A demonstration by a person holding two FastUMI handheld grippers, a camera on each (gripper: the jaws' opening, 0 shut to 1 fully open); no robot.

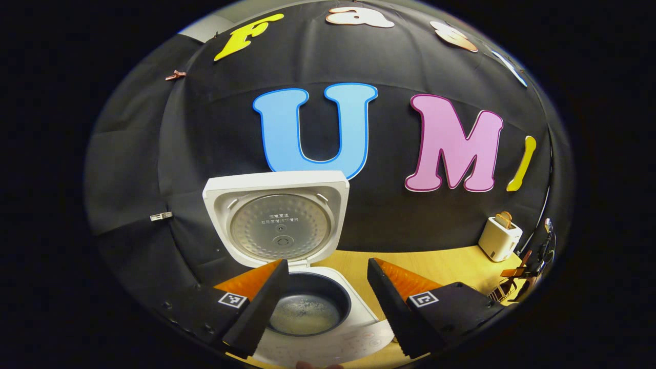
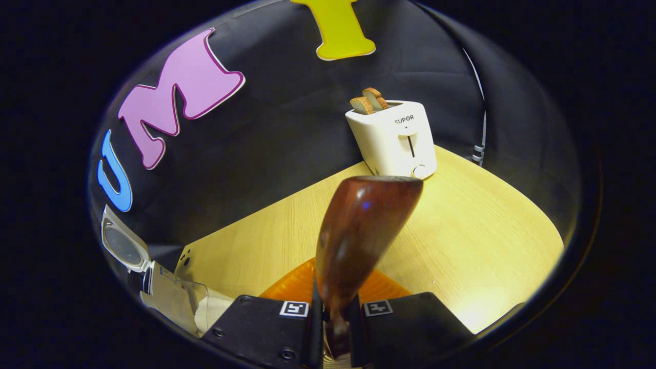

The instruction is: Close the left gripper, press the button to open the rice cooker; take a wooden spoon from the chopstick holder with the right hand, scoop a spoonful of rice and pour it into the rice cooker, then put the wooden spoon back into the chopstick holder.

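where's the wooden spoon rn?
In the right gripper view, the wooden spoon is clamped in the right gripper, bowl raised above the wooden table, with the toaster behind it.

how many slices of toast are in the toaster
2, both standing side by side in the slots of the white toaster at the table's far edge: one slice and another right behind it.
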